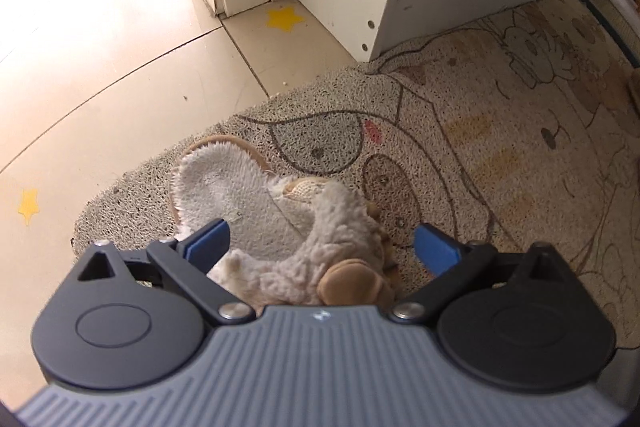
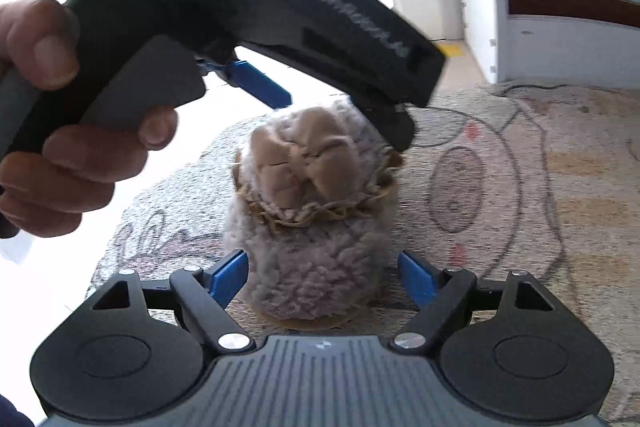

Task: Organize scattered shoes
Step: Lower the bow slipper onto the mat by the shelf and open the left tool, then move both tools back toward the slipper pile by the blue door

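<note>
Left gripper (image 1: 324, 247): tilted steeply down, blue pads spread wide, released, straddling the slipper.
Right gripper (image 2: 320, 277): angled down, pads apart beside the toe, not gripping.
Hand (image 2: 60, 131): wrapped round the left handle.
Fluffy cream slipper with tan bow (image 2: 312, 227): on the patterned looped doormat (image 1: 460, 147).

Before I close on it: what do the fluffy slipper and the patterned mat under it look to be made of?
The fluffy cream slipper looks like curly fleece or faux shearling, matte, with a smoother tan fabric bow and frilled trim; its insole looks like flattened plush. The beige cartoon-printed floor mat seems to be looped coil pile, judging by its coarse, grainy surface, possibly vinyl.
</note>
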Demonstrator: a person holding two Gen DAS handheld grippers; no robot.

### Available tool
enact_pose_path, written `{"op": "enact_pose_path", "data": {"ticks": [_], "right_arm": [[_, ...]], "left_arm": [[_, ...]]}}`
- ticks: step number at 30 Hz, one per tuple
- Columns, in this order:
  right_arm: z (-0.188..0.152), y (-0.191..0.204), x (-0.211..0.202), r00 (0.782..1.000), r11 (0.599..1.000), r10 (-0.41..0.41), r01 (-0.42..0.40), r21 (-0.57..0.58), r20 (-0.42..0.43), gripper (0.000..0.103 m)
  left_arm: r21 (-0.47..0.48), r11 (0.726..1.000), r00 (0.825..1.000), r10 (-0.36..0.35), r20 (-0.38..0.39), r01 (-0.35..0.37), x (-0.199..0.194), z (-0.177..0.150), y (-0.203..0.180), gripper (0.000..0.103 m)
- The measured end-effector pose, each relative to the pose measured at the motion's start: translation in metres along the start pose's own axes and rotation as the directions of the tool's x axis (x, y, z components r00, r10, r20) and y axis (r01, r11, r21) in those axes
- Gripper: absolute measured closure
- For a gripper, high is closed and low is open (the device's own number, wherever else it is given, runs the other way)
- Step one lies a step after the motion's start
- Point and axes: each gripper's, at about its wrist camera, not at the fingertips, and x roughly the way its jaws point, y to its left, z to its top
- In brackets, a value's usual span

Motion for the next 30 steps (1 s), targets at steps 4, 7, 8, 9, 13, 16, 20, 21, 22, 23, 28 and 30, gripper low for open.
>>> {"op": "enact_pose_path", "data": {"ticks": [4,7,8,9,13,16,20,21,22,23,28,30], "right_arm": [[-0.002,-0.015,-0.008,0.999,0.999,-0.044,0.044,0.030,0.005,0.016],[-0.005,-0.027,-0.014,0.997,0.996,-0.075,0.075,0.057,0.009,0.014],[-0.006,-0.030,-0.018,0.996,0.994,-0.090,0.089,0.067,0.011,0.013],[-0.007,-0.032,-0.019,0.995,0.992,-0.101,0.100,0.076,0.014,0.013],[-0.007,-0.035,-0.035,0.990,0.985,-0.141,0.138,0.106,0.020,0.012],[-0.008,-0.040,-0.046,0.986,0.980,-0.167,0.164,0.109,0.020,0.010],[-0.011,-0.045,-0.066,0.974,0.968,-0.225,0.220,0.117,0.029,0.007],[-0.013,-0.049,-0.074,0.967,0.960,-0.253,0.247,0.130,0.032,0.006],[-0.015,-0.052,-0.081,0.961,0.953,-0.274,0.267,0.142,0.032,0.006],[-0.016,-0.055,-0.084,0.958,0.949,-0.286,0.279,0.148,0.032,0.006],[-0.021,-0.073,-0.106,0.923,0.911,-0.384,0.376,0.169,0.020,0.004],[-0.024,-0.077,-0.120,0.909,0.896,-0.416,0.408,0.175,0.011,0.004]], "left_arm": [[0.012,1.000,1.000,-0.010,-0.001,0.010,0.006,0.001,-0.011,0.002],[0.022,1.000,1.000,-0.015,0.005,0.015,0.008,0.003,-0.023,0.002],[0.022,1.000,1.000,-0.017,0.007,0.017,0.007,0.004,-0.025,0.002],[0.024,1.000,1.000,-0.018,0.009,0.018,0.007,0.005,-0.026,0.002],[0.049,0.999,0.999,-0.021,0.042,0.019,0.004,0.011,-0.040,0.002],[0.059,0.998,0.997,-0.024,0.067,0.020,0.001,0.016,-0.049,0.002],[0.087,0.995,0.995,-0.053,0.085,0.045,-0.001,0.020,-0.064,0.000],[0.096,0.994,0.994,-0.065,0.089,0.056,-0.002,0.022,-0.069,0.000],[0.100,0.993,0.993,-0.072,0.091,0.062,-0.002,0.023,-0.072,0.000],[0.101,0.992,0.993,-0.079,0.093,0.069,-0.001,0.024,-0.075,0.000],[0.114,0.985,0.986,-0.138,0.094,0.127,0.000,0.029,-0.098,0.000],[0.123,0.982,0.984,-0.155,0.091,0.144,0.002,0.029,-0.107,0.000]]}}
